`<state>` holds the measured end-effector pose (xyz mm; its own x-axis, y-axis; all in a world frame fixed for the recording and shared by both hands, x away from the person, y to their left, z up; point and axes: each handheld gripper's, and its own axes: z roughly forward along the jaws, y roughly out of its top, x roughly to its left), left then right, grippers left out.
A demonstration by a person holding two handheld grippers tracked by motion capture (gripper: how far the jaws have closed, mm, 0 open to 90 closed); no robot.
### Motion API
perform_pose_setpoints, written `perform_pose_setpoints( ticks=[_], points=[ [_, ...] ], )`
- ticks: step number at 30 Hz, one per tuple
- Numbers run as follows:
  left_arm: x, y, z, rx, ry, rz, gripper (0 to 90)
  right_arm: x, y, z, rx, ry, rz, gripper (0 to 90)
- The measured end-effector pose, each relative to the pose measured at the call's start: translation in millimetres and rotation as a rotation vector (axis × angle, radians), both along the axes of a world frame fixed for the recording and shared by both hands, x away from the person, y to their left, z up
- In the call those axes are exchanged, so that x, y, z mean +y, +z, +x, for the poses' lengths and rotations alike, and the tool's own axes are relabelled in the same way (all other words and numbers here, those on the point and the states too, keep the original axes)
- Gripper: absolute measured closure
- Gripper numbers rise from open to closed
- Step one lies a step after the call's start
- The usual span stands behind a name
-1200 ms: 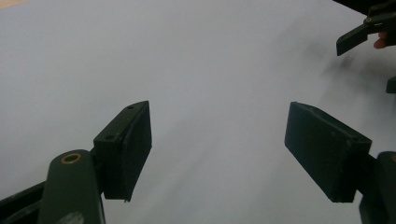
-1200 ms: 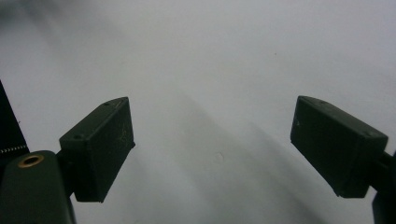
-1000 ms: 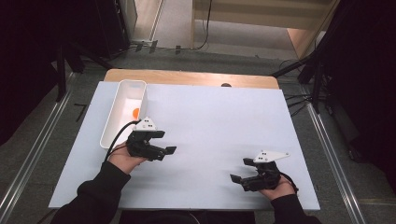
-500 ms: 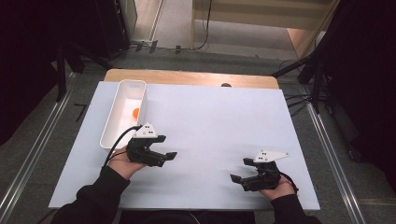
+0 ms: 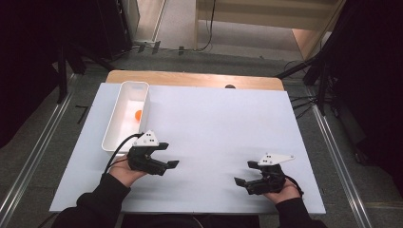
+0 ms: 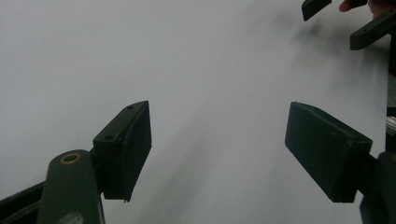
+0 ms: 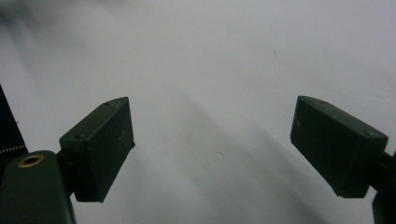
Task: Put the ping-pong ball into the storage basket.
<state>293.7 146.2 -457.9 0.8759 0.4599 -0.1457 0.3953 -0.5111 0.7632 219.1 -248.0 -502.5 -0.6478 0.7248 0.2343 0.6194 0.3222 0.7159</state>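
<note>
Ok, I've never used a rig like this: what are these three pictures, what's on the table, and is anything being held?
A person holds a two-jaw tool in each hand. The high view looks down on the white table: left gripper near the white bin, right gripper at the near right. An orange ball lies in the bin. The other two pictures come from cameras riding on each gripper, looking along its own black jaws at bare table. In both, the jaws stand apart with nothing between them, so nothing is held. The left gripper view also catches the other gripper at its top right corner.
</note>
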Motion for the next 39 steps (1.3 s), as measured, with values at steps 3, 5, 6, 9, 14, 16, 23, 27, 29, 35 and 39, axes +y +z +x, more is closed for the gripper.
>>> perform_pose_setpoints(
  ticks=[3,5,6,9,14,16,23,27,29,35,39],
  points=[
    [1.3,-1.9,-1.6,-0.003,-0.013,0.010,23.3,0.0,0.0,-0.1,0.000,0.000,0.000,12.0],
    [2.2,-2.7,-3.2,-0.007,-0.021,0.009,23.3,-0.1,0.2,-0.2,0.001,0.002,0.001,11.9],
    [2.5,-3.7,-4.2,-0.010,-0.021,0.004,23.3,-0.1,0.2,-0.2,0.001,0.001,0.002,11.9],
    [5.1,-5.4,-5.3,-0.021,-0.033,0.013,23.2,-0.3,0.1,-0.2,-0.001,0.000,0.003,11.9],
    [7.5,-9.9,-7.1,-0.001,-0.046,0.021,23.2,-0.1,0.0,-0.1,0.000,-0.001,0.000,12.0],
    [7.7,-11.3,-7.7,-0.004,-0.052,0.028,23.2,0.0,0.0,-0.1,0.000,-0.001,-0.001,12.0],
    [11.9,-12.4,-11.2,-0.013,-0.070,0.040,23.2,-0.4,-0.2,0.0,-0.001,-0.003,0.000,12.0],
    [14.3,-13.2,-13.2,-0.017,-0.066,0.057,23.2,-0.6,0.0,-0.4,-0.003,0.004,0.000,12.0],
    [16.6,-13.5,-13.4,-0.009,-0.062,0.047,23.2,-0.5,0.1,-0.6,-0.003,0.005,0.000,12.0],
    [20.5,-13.5,-16.8,-0.005,-0.065,0.047,23.2,-0.4,0.3,-1.0,0.000,0.001,-0.001,11.9],
    [23.1,-13.7,-18.0,-0.004,-0.060,0.051,23.2,0.1,0.1,-0.9,0.001,0.001,-0.003,11.9]
  ],
)
